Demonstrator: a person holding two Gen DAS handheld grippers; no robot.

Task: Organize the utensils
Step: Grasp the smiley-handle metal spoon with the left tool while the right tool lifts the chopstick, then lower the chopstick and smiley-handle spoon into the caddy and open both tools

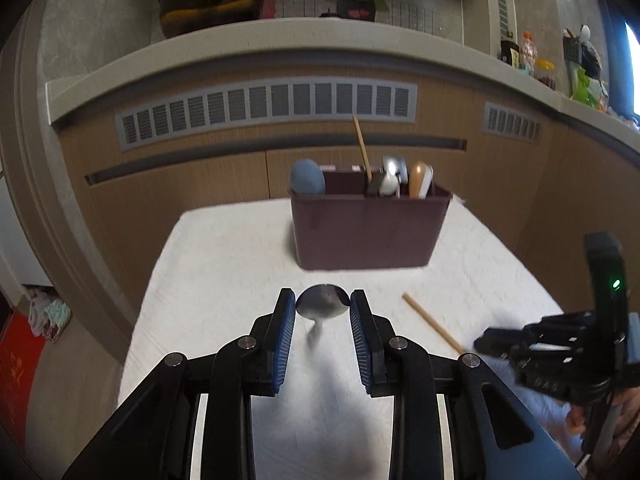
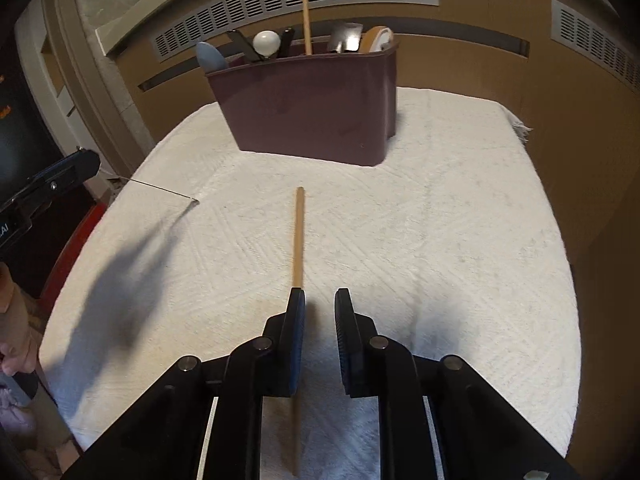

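Note:
A maroon utensil caddy [image 1: 366, 232] stands at the back of the white cloth, holding a blue spatula [image 1: 307, 177], a chopstick [image 1: 362, 148], metal spoons and a tan utensil; it also shows in the right wrist view [image 2: 316, 108]. My left gripper [image 1: 323, 304] is lifted off the cloth, its pads against the bowl of a metal spoon [image 1: 323, 301] that it holds. A second wooden chopstick [image 2: 298, 236] lies on the cloth. My right gripper [image 2: 319, 300] is open over the chopstick's near part, left pad beside it.
The white cloth [image 2: 440, 240] covers a small table with edges left, right and back. Wooden cabinets with vent grilles [image 1: 264, 110] stand behind. A counter above holds a pot [image 1: 208, 0] and bottles [image 1: 528, 54].

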